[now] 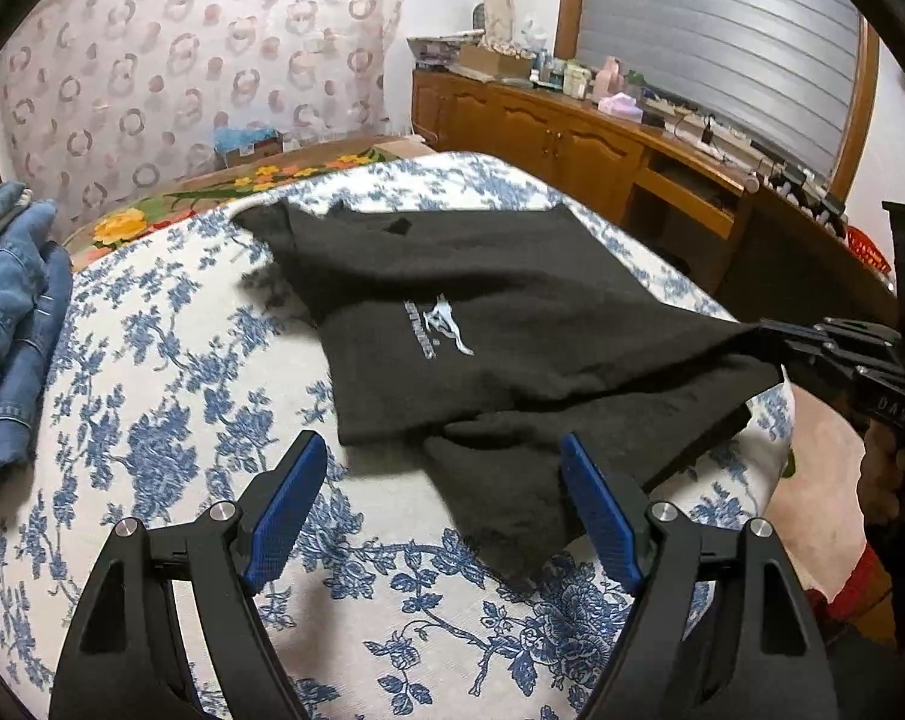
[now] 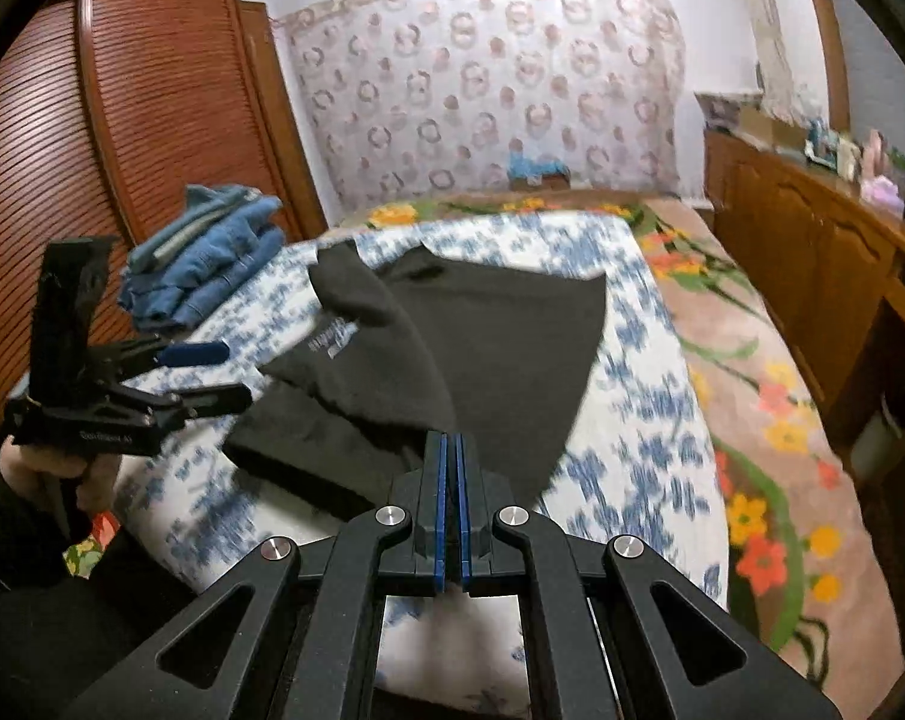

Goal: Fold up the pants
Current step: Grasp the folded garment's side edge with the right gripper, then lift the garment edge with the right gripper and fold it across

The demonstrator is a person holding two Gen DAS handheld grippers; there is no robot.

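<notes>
Black pants (image 1: 482, 312) with a white logo lie on the blue-flowered bed cover (image 1: 170, 396), partly folded over themselves. My left gripper (image 1: 440, 492) is open, its blue pads (image 1: 287, 498) just above the near edge of the pants, holding nothing. My right gripper (image 2: 451, 456) is shut on a raised corner of the black pants (image 2: 500, 348), lifting the cloth off the cover. It shows in the left wrist view (image 1: 776, 339) at the right, pinching that edge. The left gripper also shows in the right wrist view (image 2: 212, 372), open.
A stack of folded blue jeans (image 1: 8, 312) lies at the bed's left side (image 2: 212, 252). A wooden sideboard (image 1: 572, 138) with clutter runs along the right. A floral blanket (image 2: 752, 396) covers the far and right part of the bed. A slatted wardrobe (image 2: 122, 120) stands left.
</notes>
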